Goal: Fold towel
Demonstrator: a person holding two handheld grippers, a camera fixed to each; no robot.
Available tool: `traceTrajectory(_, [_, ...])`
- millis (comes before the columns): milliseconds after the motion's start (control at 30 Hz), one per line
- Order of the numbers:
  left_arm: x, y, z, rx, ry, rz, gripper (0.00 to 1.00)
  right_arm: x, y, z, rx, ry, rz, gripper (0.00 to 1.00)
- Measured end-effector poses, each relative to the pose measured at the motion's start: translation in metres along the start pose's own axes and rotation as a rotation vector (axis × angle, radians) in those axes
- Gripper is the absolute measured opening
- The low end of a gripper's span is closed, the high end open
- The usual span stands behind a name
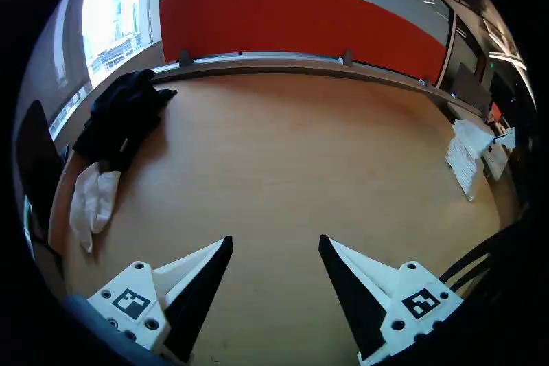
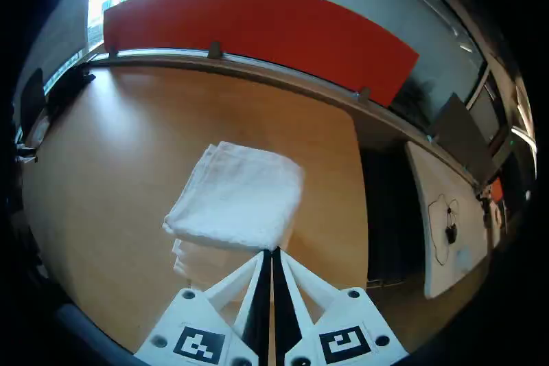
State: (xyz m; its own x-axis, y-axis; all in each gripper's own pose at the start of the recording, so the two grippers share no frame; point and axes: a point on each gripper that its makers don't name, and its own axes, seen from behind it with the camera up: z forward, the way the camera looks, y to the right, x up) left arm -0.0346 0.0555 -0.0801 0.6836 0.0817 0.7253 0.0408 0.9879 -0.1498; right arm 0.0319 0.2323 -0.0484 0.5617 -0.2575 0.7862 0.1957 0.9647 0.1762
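A folded white towel (image 2: 237, 194) lies over the wooden table (image 2: 117, 160) in the right gripper view. More white towel layers (image 2: 192, 259) show below its near left edge. My right gripper (image 2: 272, 255) is shut, its tips pinching the towel's near right corner. In the left gripper view my left gripper (image 1: 274, 242) stands wide open above bare wood (image 1: 288, 160), holding nothing. A crumpled white cloth (image 1: 92, 201) lies at the table's left edge.
A black garment (image 1: 123, 119) lies at the back left of the table. A stack of white folded items (image 1: 470, 153) sits at the right edge. A red partition (image 1: 295, 23) runs along the far side. A second desk (image 2: 446, 215) stands beyond a gap on the right.
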Motion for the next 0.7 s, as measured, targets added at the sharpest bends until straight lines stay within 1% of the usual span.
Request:
traceTrajectory(167, [-0.001,-0.002,-0.001,0.003,0.000,-0.002,0.93,-0.005,0.004,0.004,-0.011,-0.017,0.012,0.25])
traceTrajectory(400, [-0.002,-0.005,-0.002,0.007,-0.001,-0.007,0.93,-0.011,0.008,0.008,-0.023,-0.035,0.013,0.26])
traceTrajectory(700, [-0.001,-0.003,-0.001,0.006,-0.002,-0.001,0.93,-0.020,0.012,0.014,-0.035,-0.058,0.026,0.26])
